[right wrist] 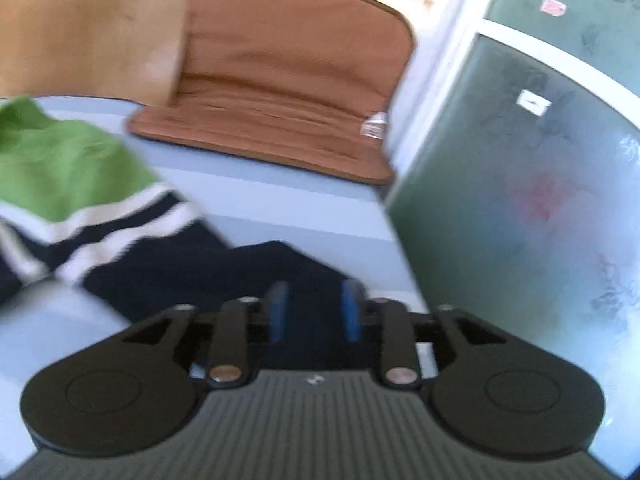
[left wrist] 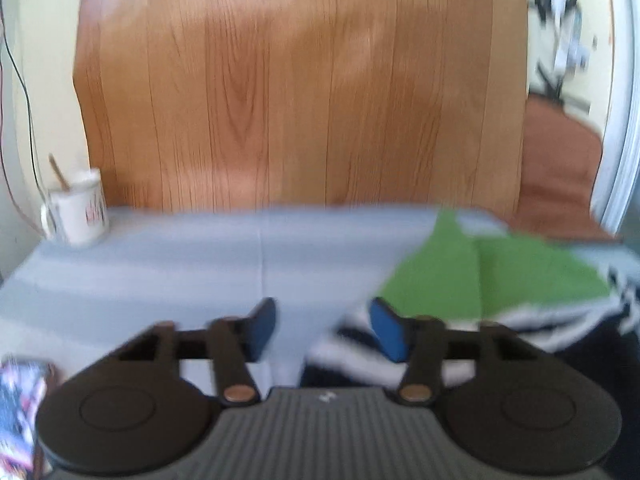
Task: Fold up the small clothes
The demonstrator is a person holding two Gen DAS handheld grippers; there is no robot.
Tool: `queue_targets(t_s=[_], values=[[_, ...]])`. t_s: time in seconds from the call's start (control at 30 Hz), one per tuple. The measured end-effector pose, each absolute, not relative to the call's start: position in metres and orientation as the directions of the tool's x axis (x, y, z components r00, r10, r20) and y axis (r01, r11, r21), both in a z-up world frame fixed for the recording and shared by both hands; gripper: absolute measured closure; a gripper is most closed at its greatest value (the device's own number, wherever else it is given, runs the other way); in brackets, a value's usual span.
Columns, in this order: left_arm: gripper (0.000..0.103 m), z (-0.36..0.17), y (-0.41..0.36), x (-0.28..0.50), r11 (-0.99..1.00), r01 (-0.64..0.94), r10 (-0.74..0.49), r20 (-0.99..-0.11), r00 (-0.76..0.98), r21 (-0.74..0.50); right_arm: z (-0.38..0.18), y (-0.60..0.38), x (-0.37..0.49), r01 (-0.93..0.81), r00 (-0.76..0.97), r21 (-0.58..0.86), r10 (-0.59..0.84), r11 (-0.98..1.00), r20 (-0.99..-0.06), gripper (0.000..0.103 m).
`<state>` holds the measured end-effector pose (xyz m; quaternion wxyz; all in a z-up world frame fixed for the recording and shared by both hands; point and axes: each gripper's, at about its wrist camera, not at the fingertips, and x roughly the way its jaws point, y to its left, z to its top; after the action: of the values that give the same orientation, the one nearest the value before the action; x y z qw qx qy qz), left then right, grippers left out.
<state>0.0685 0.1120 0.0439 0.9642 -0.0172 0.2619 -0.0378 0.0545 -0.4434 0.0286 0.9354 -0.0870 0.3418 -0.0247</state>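
A small garment, green (left wrist: 500, 276) with white and navy stripes, lies crumpled on the pale blue-grey surface (left wrist: 160, 264), at the right in the left wrist view. My left gripper (left wrist: 326, 330) is open at the garment's left edge; its right pad (left wrist: 388, 332) hangs over the striped hem, and nothing is gripped. In the right wrist view the green part (right wrist: 72, 168) is at the left and the navy part (right wrist: 192, 276) spreads toward the middle. My right gripper (right wrist: 315, 310) stands open just over the navy cloth, pads apart and not pressing on it.
A white mug (left wrist: 80, 210) with a stick in it stands at the back left. A wood-grain panel (left wrist: 300, 80) rises behind the surface. A brown cushion (right wrist: 288, 72) leans at the back right beside a frosted glass door (right wrist: 520, 200). A colourful packet (left wrist: 20, 408) lies near left.
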Motion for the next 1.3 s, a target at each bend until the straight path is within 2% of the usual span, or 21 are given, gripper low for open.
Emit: queue_targets(t_s=[0.03, 0.13, 0.27, 0.33, 0.43, 0.47, 0.5, 0.6, 0.67, 0.7, 0.73, 0.77, 0.9, 1.03, 1.1, 1.17, 1.2, 1.23, 1.27, 1.3], values=[[0.046, 0.051, 0.111, 0.072, 0.995, 0.077, -0.095, -0.492, 0.865, -0.057, 0.036, -0.438, 0.053, -0.032, 0.786, -0.149, -0.067, 0.988, -0.615, 0.057], [0.028, 0.062, 0.089, 0.088, 0.99, 0.14, -0.136, -0.49, 0.861, -0.028, 0.058, -0.41, 0.065, -0.112, 0.833, -0.042, 0.071, 0.993, -0.549, 0.047], [0.027, 0.045, 0.031, 0.107, 0.965, 0.246, -0.162, -0.528, 0.834, 0.092, 0.051, -0.358, 0.118, -0.208, 0.816, -0.003, 0.172, 0.978, -0.551, 0.042], [0.029, 0.028, 0.005, 0.119, 0.952, 0.259, -0.124, -0.566, 0.815, 0.164, 0.038, -0.335, 0.148, -0.234, 0.797, -0.004, 0.189, 0.972, -0.573, 0.037], [0.058, 0.003, -0.021, 0.139, 0.924, 0.232, -0.01, -0.588, 0.808, 0.303, 0.013, -0.313, 0.194, -0.232, 0.752, 0.002, 0.18, 0.973, -0.634, 0.035], [0.076, -0.003, -0.023, 0.148, 0.922, 0.221, 0.017, -0.601, 0.799, 0.319, 0.005, -0.307, 0.21, -0.223, 0.741, -0.001, 0.169, 0.975, -0.649, 0.035], [0.085, -0.005, -0.021, 0.156, 0.927, 0.212, 0.024, -0.614, 0.789, 0.309, -0.002, -0.302, 0.224, -0.219, 0.736, 0.005, 0.169, 0.976, -0.656, 0.035], [0.093, 0.0, -0.01, 0.17, 0.945, 0.168, 0.039, -0.605, 0.795, 0.282, -0.009, -0.296, 0.247, -0.223, 0.713, 0.08, 0.218, 0.972, -0.666, 0.03], [0.095, 0.002, -0.005, 0.173, 0.941, 0.104, 0.101, -0.562, 0.821, 0.321, -0.019, -0.291, 0.257, -0.247, 0.665, 0.16, 0.287, 0.956, -0.689, 0.035], [0.097, 0.002, -0.001, 0.175, 0.939, 0.077, 0.127, -0.546, 0.828, 0.334, -0.021, -0.283, 0.255, -0.259, 0.68, 0.139, 0.282, 0.956, -0.677, 0.039], [0.097, 0.002, 0.004, 0.177, 0.942, 0.056, 0.141, -0.541, 0.829, 0.332, -0.021, -0.275, 0.252, -0.293, 0.68, 0.13, 0.302, 0.947, -0.668, 0.074], [0.097, 0.002, 0.011, 0.177, 0.946, 0.038, 0.149, -0.537, 0.83, 0.321, -0.016, -0.27, 0.248, -0.325, 0.664, 0.168, 0.351, 0.931, -0.66, 0.091], [0.097, 0.011, 0.033, 0.176, 0.961, -0.034, 0.173, -0.504, 0.846, 0.273, 0.008, -0.251, 0.238, -0.32, 0.726, 0.079, 0.298, 0.944, -0.619, 0.092], [0.097, 0.036, 0.052, 0.176, 0.967, -0.115, 0.207, -0.442, 0.873, 0.227, 0.049, -0.24, 0.239, -0.297, 0.83, 0.055, 0.286, 0.953, -0.478, 0.093], [0.097, 0.043, 0.061, 0.183, 0.962, -0.154, 0.239, -0.425, 0.873, 0.224, 0.055, -0.229, 0.248, -0.297, 0.847, 0.059, 0.292, 0.953, -0.444, 0.093], [0.094, 0.039, 0.068, 0.201, 0.955, -0.177, 0.27, -0.458, 0.847, 0.236, 0.046, -0.208, 0.261, -0.287, 0.843, 0.024, 0.264, 0.958, -0.468, 0.089], [0.091, 0.031, 0.07, 0.21, 0.951, -0.186, 0.289, -0.489, 0.823, 0.248, 0.035, -0.197, 0.269, -0.284, 0.827, -0.017, 0.235, 0.959, -0.511, 0.088], [0.09, 0.021, 0.073, 0.218, 0.951, -0.179, 0.292, -0.539, 0.79, 0.253, 0.023, -0.188, 0.272, -0.276, 0.811, -0.065, 0.196, 0.959, -0.551, 0.084], [0.09, 0.011, 0.077, 0.221, 0.955, -0.16, 0.28, -0.592, 0.756, 0.248, 0.012, -0.178, 0.272, -0.268, 0.799, -0.111, 0.157, 0.957, -0.581, 0.075], [0.09, 0.006, 0.08, 0.218, 0.961, -0.153, 0.266, -0.614, 0.743, 0.231, 0.006, -0.174, 0.268, -0.273, 0.791, -0.128, 0.146, 0.953, -0.594, 0.071]])
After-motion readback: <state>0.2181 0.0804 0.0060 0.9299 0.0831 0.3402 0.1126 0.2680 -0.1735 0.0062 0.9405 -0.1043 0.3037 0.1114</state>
